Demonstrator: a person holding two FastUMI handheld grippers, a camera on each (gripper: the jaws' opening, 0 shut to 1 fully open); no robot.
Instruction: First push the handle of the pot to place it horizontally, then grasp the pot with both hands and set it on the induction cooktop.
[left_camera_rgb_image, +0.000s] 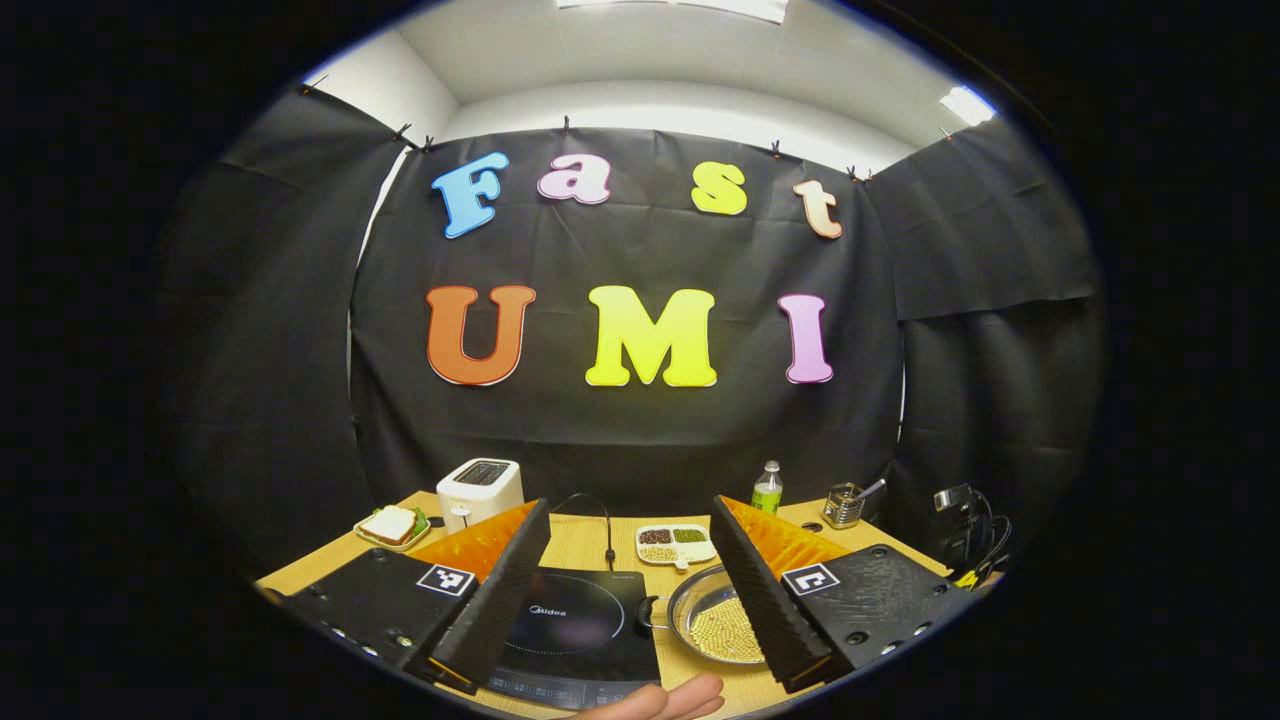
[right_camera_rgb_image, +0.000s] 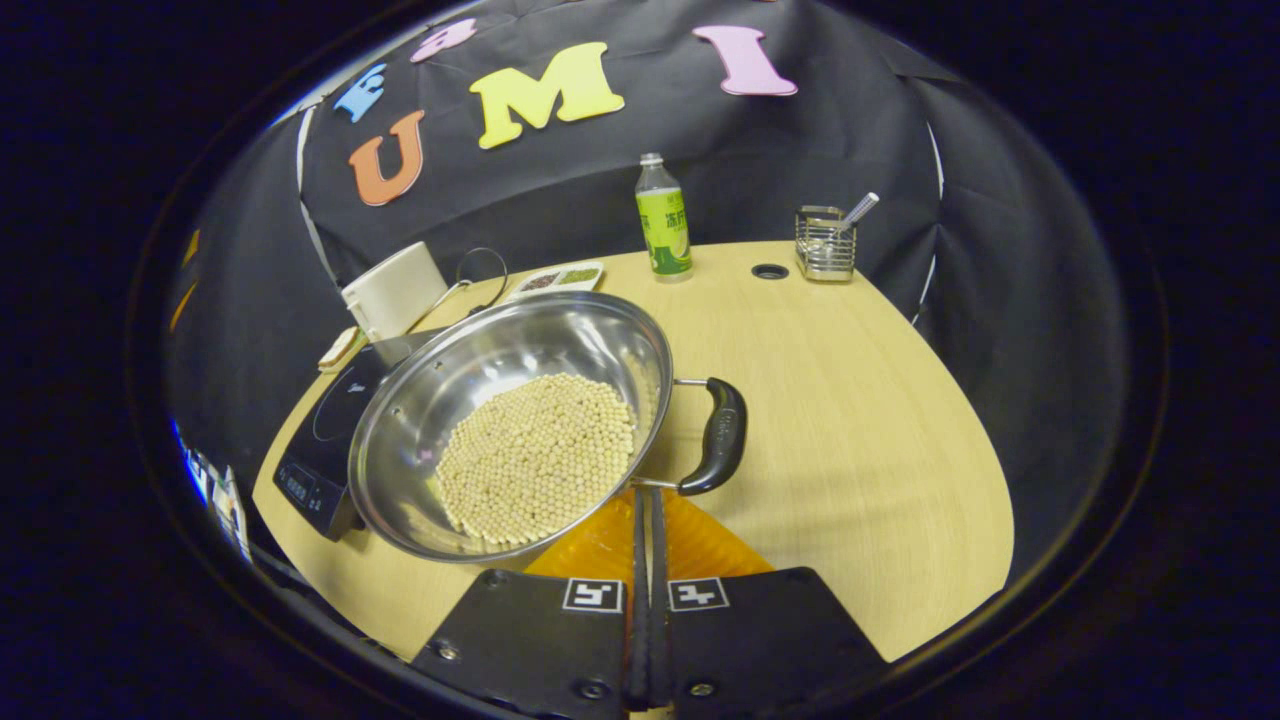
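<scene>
A steel pot (right_camera_rgb_image: 510, 420) holding pale beans stands on the wooden table (right_camera_rgb_image: 860, 450), its left side by the black induction cooktop (right_camera_rgb_image: 325, 440). Its black handle (right_camera_rgb_image: 722, 435) sticks out to the right. My right gripper (right_camera_rgb_image: 647, 492) is shut, its tips just under the handle's lower wire at the pot's rim, with nothing between them. In the left gripper view my left gripper (left_camera_rgb_image: 630, 503) stands open wide above the cooktop (left_camera_rgb_image: 580, 620). The pot (left_camera_rgb_image: 715, 625) lies partly behind its right finger, and the pot's near handle (left_camera_rgb_image: 645, 615) faces the cooktop.
A white toaster (left_camera_rgb_image: 480, 490), a sandwich plate (left_camera_rgb_image: 392, 527) and a divided dish of grains (left_camera_rgb_image: 675, 545) stand at the back. A green bottle (right_camera_rgb_image: 663, 220) and a wire utensil holder (right_camera_rgb_image: 826, 243) are at the far right. A hand (left_camera_rgb_image: 660, 700) shows at the near edge.
</scene>
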